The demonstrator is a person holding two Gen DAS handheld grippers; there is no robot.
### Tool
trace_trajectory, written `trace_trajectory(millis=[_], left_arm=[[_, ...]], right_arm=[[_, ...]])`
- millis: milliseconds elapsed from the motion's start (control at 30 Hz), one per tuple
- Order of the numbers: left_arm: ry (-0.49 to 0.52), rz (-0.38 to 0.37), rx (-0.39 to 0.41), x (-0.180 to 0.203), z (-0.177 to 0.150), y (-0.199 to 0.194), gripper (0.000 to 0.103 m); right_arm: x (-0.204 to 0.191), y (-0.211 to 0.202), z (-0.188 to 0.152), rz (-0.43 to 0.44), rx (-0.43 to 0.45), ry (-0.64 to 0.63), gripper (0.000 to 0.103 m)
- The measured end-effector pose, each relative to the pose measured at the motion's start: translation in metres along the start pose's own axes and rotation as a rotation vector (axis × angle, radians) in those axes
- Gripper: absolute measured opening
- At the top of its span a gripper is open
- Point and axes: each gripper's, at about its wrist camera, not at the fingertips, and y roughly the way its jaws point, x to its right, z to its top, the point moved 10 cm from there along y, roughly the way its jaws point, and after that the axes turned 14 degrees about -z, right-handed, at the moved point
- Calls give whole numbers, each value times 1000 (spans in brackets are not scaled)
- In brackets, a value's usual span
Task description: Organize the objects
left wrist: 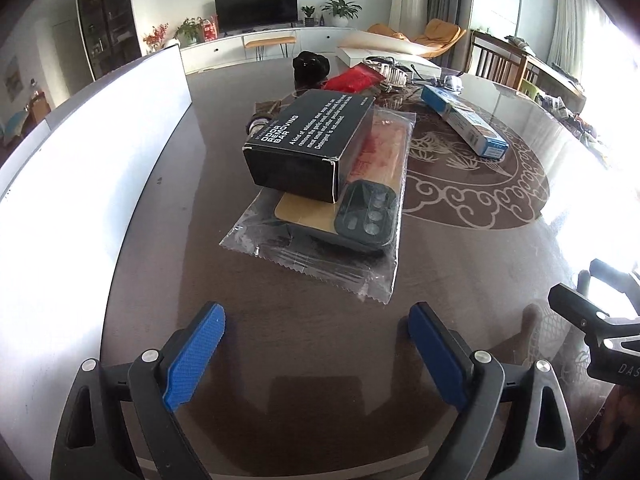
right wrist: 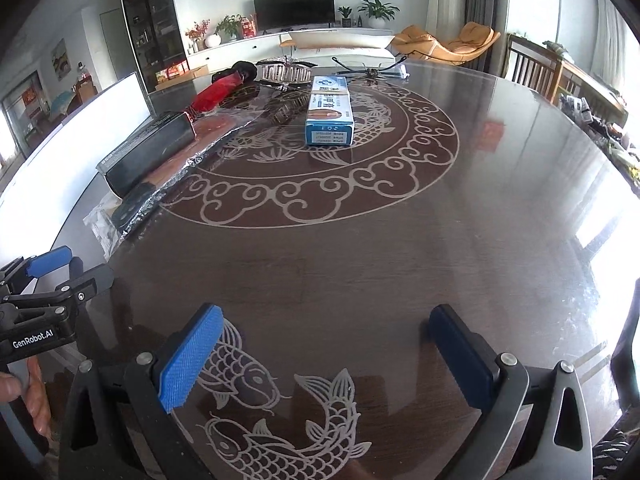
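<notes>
Tongs (left wrist: 316,354) before lengthwise black box (left wrist: 308,136)

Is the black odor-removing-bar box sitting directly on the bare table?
No. The black box rests on top of a clear plastic packet, which lies between it and the table.

This is a home living room: a television (right wrist: 294,4) stands on a long white cabinet (right wrist: 320,38) among potted plants (right wrist: 378,10), with orange lounge chairs (right wrist: 448,46), curtains (right wrist: 478,4), a dark display shelf (right wrist: 154,24), and a glossy patterned dining surface (right wrist: 360,240).
</notes>
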Motion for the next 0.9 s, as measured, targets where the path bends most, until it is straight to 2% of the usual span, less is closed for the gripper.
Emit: trace_trajectory(millis=[33, 100, 233, 900], left_arm=[[0, 0, -1, 0, 1, 1, 95], [3, -4, -10, 1, 0, 3, 103], [2, -6, -16, 2, 0, 4, 103], [1, -6, -15, 1, 0, 4, 103]], right_arm=[[0, 0, 0, -2, -2, 1, 103], [0, 1, 0, -12, -5, -6, 103], [-4, 2, -2, -40, -2, -37, 103], [-4, 0, 1, -40, 26, -34, 103]])
